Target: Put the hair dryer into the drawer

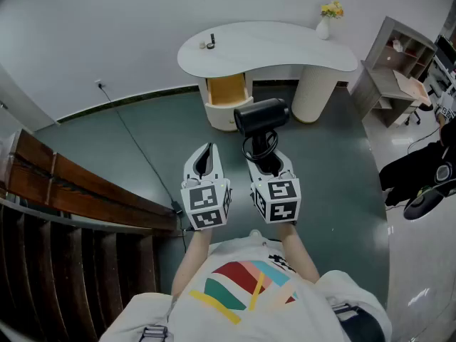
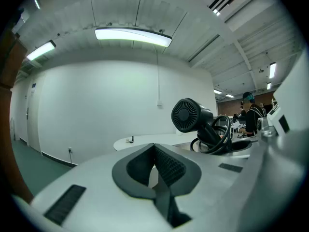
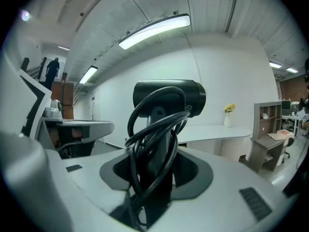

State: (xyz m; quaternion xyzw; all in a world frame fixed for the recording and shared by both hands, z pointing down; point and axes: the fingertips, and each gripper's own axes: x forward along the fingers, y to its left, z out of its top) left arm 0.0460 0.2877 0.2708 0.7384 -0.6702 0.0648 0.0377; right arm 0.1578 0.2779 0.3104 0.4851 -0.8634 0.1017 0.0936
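Open-plan office or showroom floor, staged in part like a room. Curved white desk (image 1: 285, 48) against a bare white wall, vase of yellow flowers (image 1: 325, 23) on it. Grey shelf-desk unit (image 1: 395, 73) to the right. Grey-green floor, wall socket (image 1: 99, 84) with trailing cable. Wooden slatted bench (image 1: 78, 184) on the left. Long ceiling strip lights (image 2: 133, 35). A person (image 2: 251, 116) among workstations further back.

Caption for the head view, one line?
Right gripper holds the black hair dryer before a white desk with a drawer; left gripper shut, empty.
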